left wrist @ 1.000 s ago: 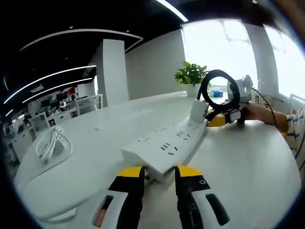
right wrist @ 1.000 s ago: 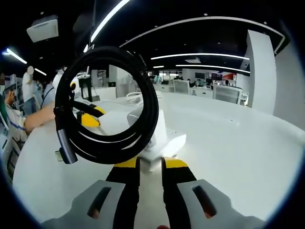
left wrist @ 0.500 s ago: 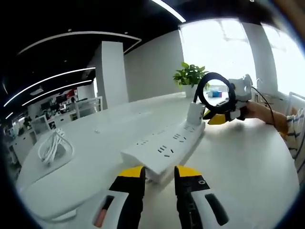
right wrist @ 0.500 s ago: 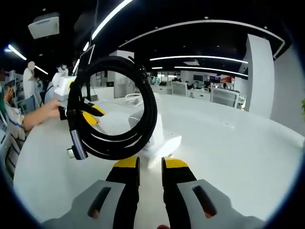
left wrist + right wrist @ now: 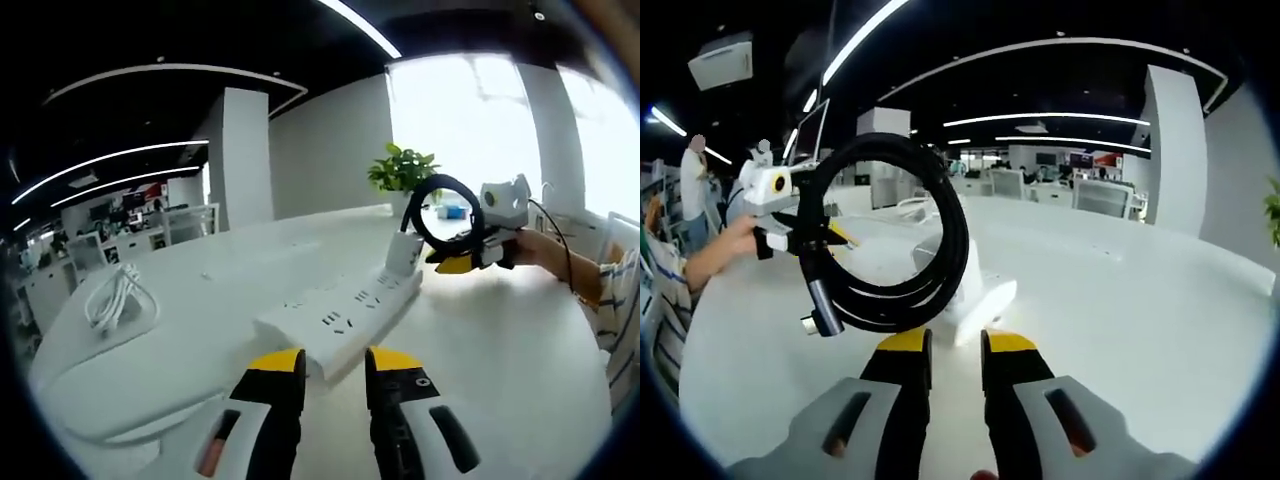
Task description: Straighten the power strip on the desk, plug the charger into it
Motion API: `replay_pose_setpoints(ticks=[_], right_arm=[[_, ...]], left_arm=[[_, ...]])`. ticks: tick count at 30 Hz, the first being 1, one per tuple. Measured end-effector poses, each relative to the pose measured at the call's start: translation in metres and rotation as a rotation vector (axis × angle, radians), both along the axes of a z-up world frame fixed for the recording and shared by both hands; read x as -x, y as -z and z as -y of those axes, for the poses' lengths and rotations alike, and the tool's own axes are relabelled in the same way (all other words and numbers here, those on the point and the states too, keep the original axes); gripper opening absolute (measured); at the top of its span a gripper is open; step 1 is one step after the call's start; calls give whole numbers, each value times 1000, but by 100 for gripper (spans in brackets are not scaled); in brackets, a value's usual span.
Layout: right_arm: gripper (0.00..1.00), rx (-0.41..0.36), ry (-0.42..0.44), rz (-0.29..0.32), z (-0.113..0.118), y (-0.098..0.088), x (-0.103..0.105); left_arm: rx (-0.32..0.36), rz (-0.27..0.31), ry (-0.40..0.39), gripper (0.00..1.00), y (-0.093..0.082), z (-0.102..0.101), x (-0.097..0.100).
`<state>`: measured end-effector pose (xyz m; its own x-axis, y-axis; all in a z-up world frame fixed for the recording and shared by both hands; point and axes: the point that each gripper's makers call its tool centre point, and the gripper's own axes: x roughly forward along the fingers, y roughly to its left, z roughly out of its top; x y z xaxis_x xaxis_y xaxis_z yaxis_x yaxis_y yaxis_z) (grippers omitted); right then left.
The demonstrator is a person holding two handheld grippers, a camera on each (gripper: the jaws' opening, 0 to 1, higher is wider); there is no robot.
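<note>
With the charger (image 5: 405, 254) standing in the power strip (image 5: 338, 320) mid-frame, your left claw (image 5: 320, 362) and right claw (image 5: 945, 345) sit narrowly parted and empty, so plugging looks done; next, square the strip on the counter (image 5: 500, 340).

Left gripper view: set low over the desk (image 5: 520, 350), facing along the power strip (image 5: 340, 315) from its near end toward bright windows and a potted plant (image 5: 403, 168); strip close, right tongs (image 5: 462, 262) farther off at its far end. Right gripper view: set low at the opposite end, facing back across the desk (image 5: 1120, 330) into the office; charger (image 5: 962, 280) and coiled black cable (image 5: 890, 250) very close, left tongs (image 5: 835, 237) beyond. Shared: desk, strip, charger, cable.
</note>
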<state>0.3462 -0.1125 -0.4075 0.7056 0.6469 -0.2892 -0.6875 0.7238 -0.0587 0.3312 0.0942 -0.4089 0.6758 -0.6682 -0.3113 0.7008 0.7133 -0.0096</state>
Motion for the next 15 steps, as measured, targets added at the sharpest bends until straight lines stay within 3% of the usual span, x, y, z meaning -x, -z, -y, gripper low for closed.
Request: replay_pose_setpoints(ticks=[8,11,15], right_arm=[[22,19,24,38,1,-7,16],[22,13,36,50,3,-11,22],[25,3,73,25,7,-12,32]], left_arm=[[7,15,-64,24,-4,-13,15],[50,9,-79,24,-8,-16,25],[71,13,-109,25,-12,-22,36]])
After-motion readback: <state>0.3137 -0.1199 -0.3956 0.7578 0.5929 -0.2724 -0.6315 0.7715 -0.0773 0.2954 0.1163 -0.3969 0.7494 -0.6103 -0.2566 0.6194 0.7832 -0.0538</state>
